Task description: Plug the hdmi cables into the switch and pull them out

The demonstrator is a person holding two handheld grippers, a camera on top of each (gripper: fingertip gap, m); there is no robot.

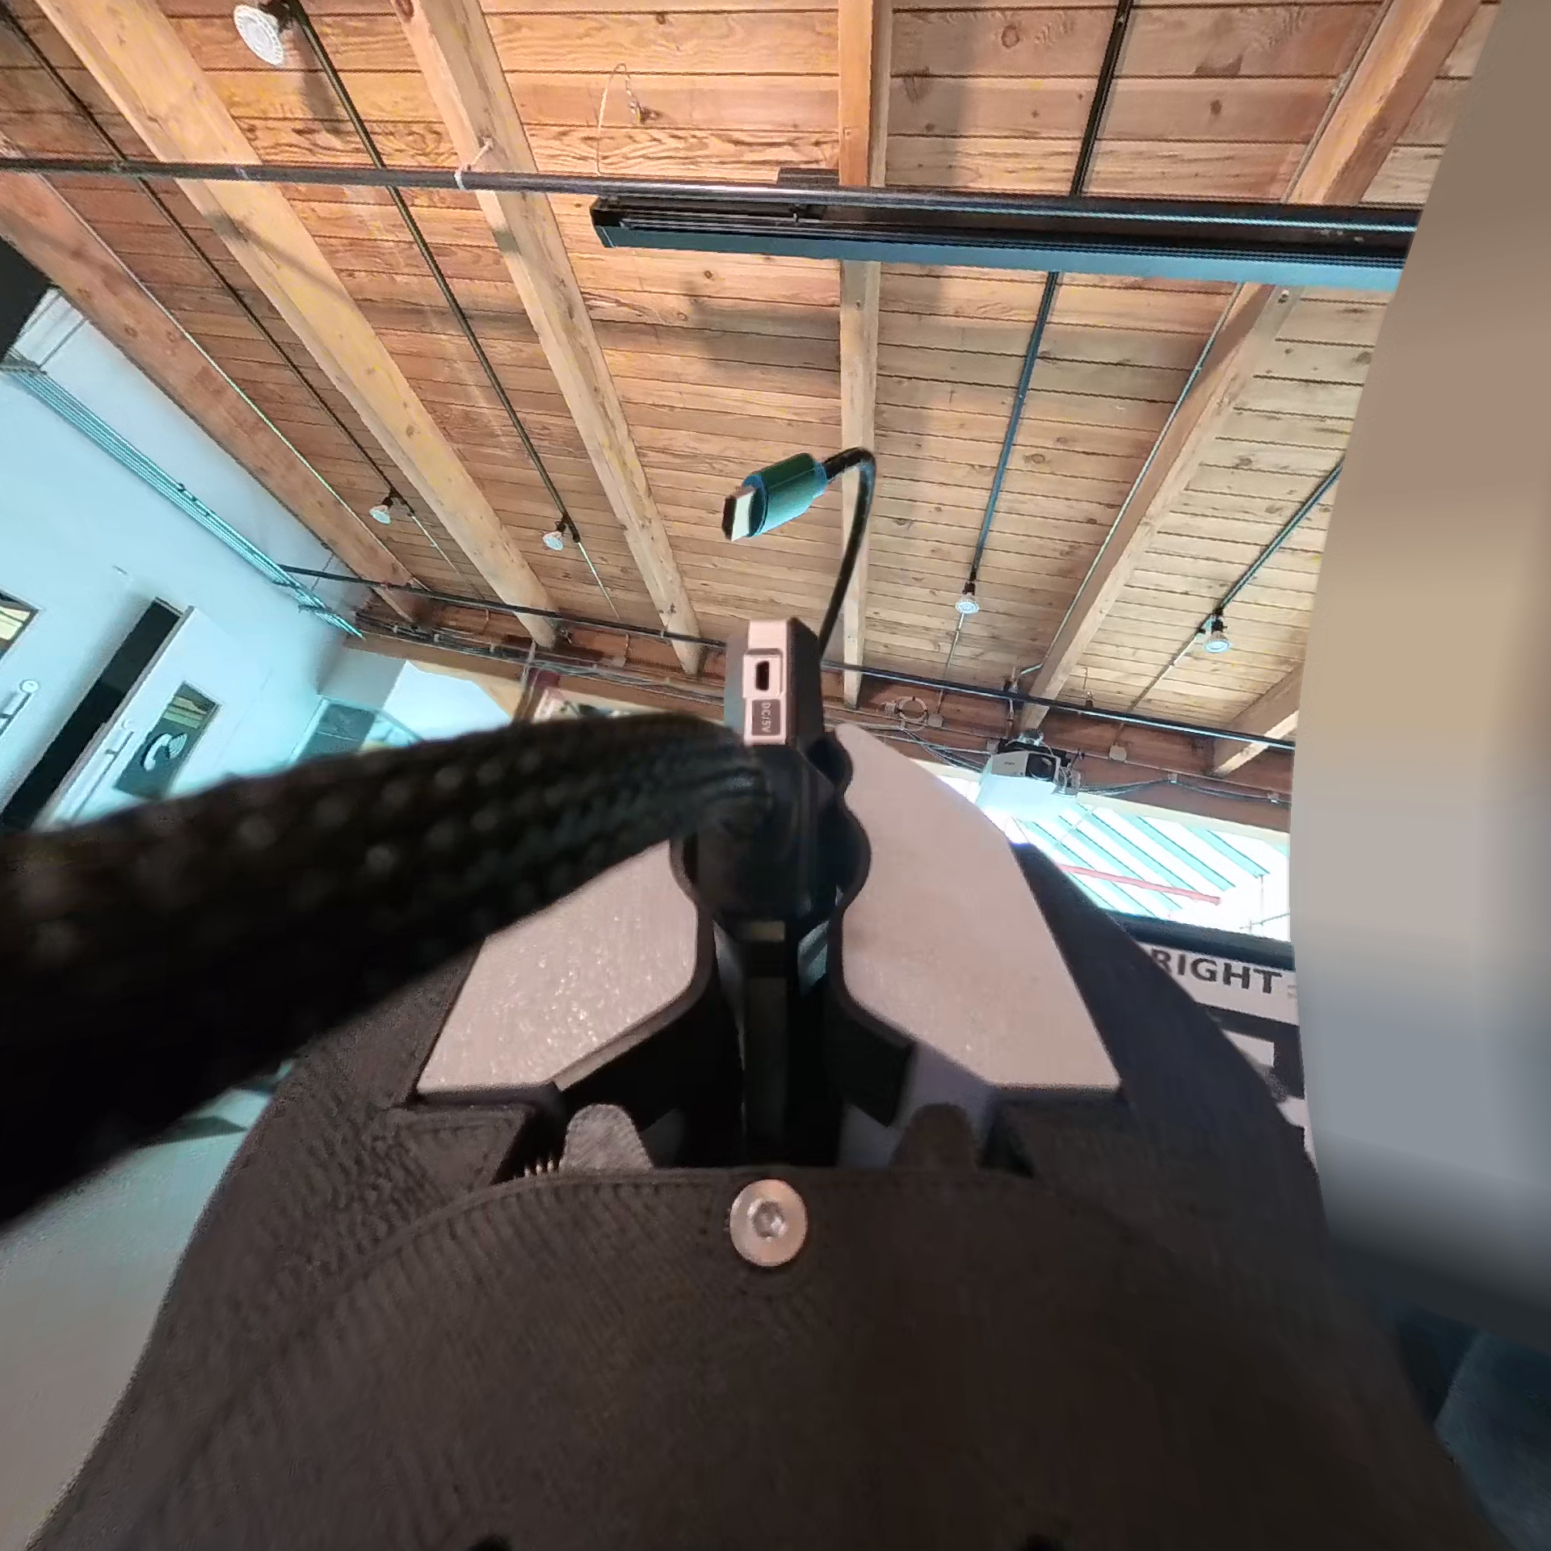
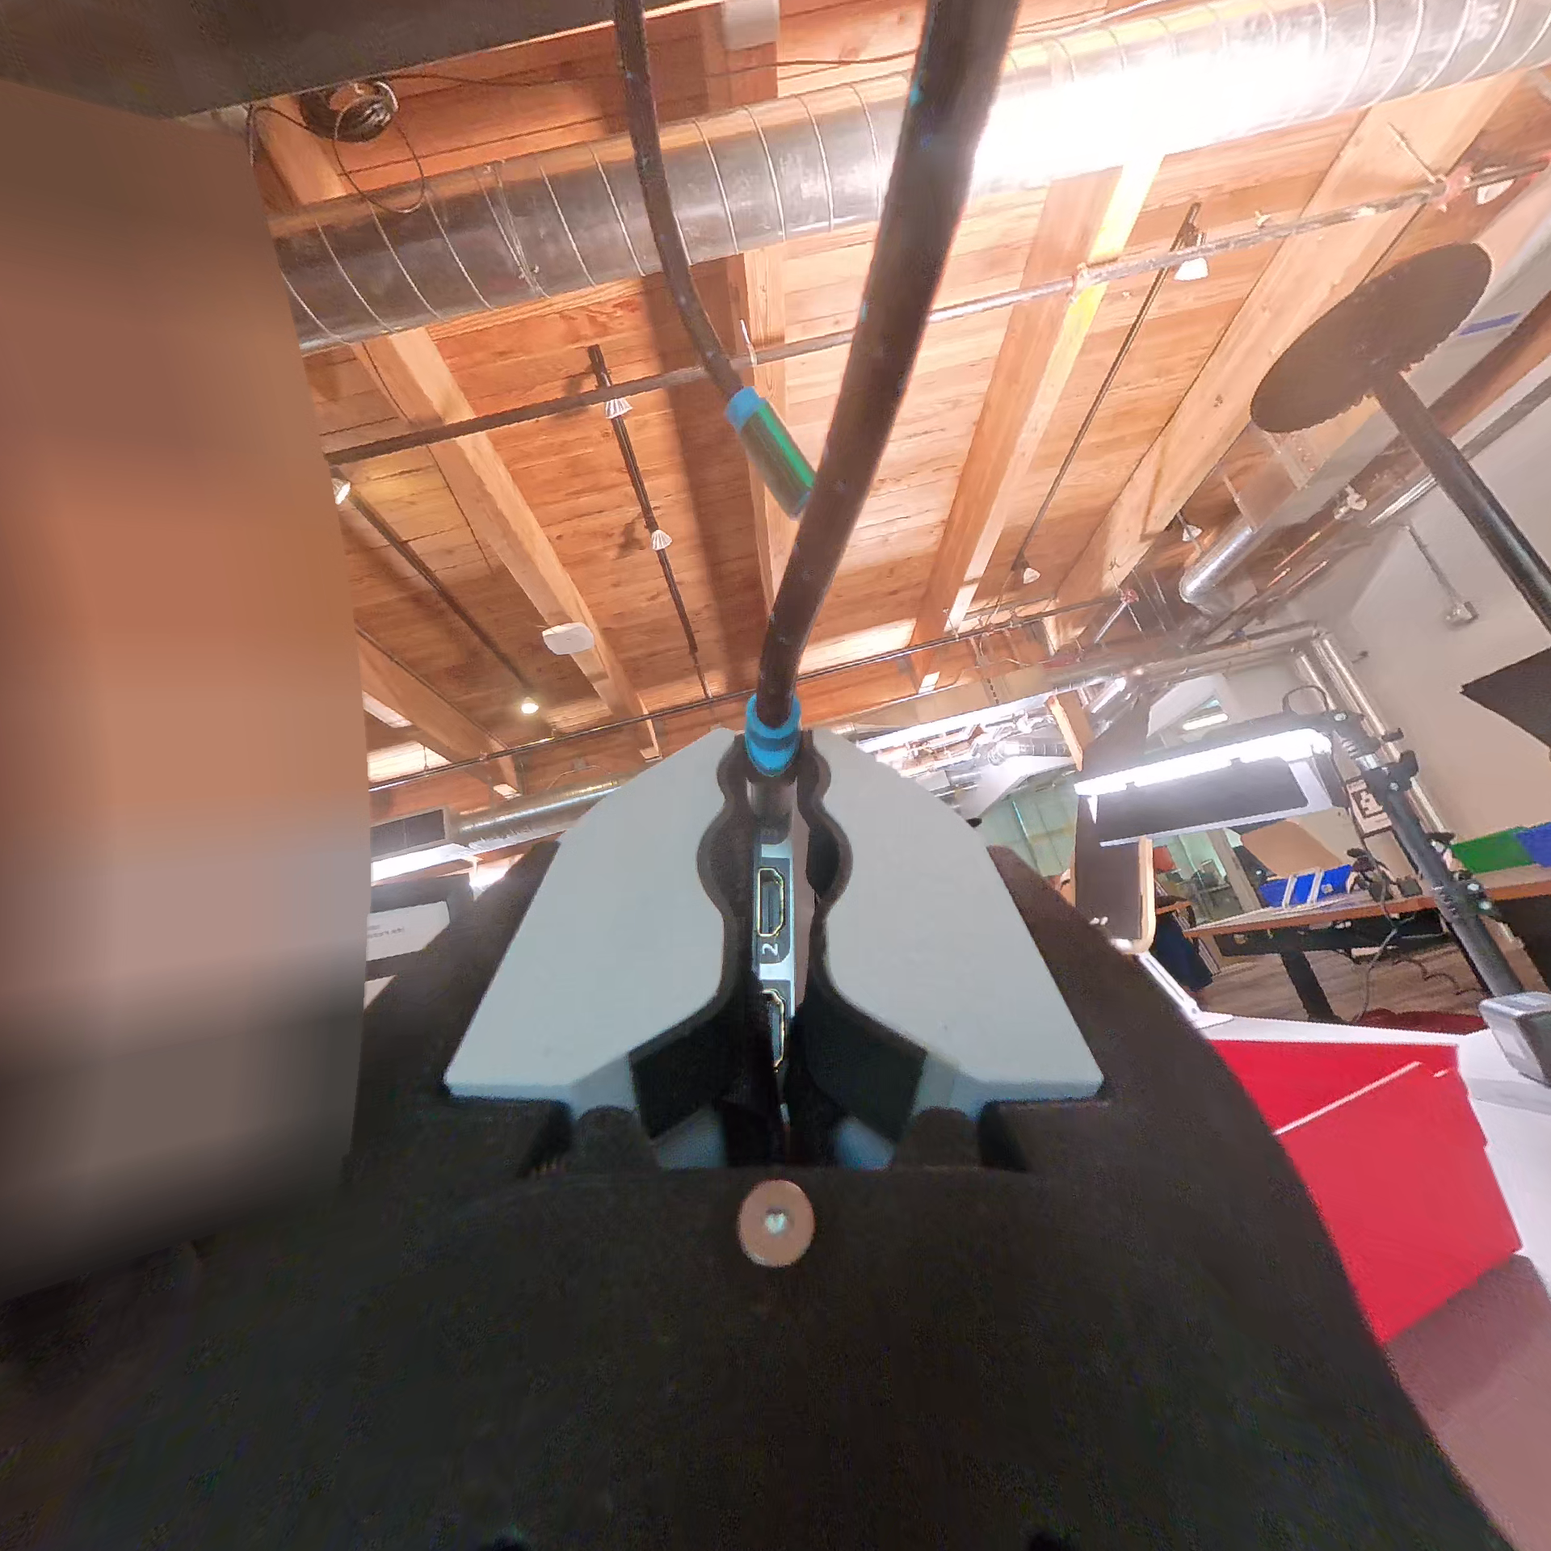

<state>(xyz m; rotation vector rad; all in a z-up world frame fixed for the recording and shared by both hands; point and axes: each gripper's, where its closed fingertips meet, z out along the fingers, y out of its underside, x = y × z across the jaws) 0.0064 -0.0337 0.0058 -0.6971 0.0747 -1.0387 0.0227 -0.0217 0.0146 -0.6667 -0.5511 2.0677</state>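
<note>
In the left wrist view my left gripper is shut on the thin dark switch, held edge-on and pointing up at the ceiling. A thick black braided cable comes in from the left and meets the switch at the fingertips. A thin lead rises from behind the switch to a loose green plug. In the right wrist view my right gripper is shut around the switch. Its port face shows between the grey pads. A black cable with a blue collar is plugged in at the fingertips. A second blue-green plug hangs free above.
Both views look up at a wooden beam ceiling with light rails and a metal duct. A black stand with a round disc, a red box and work tables are on the right. Blurred patches lie at the view edges.
</note>
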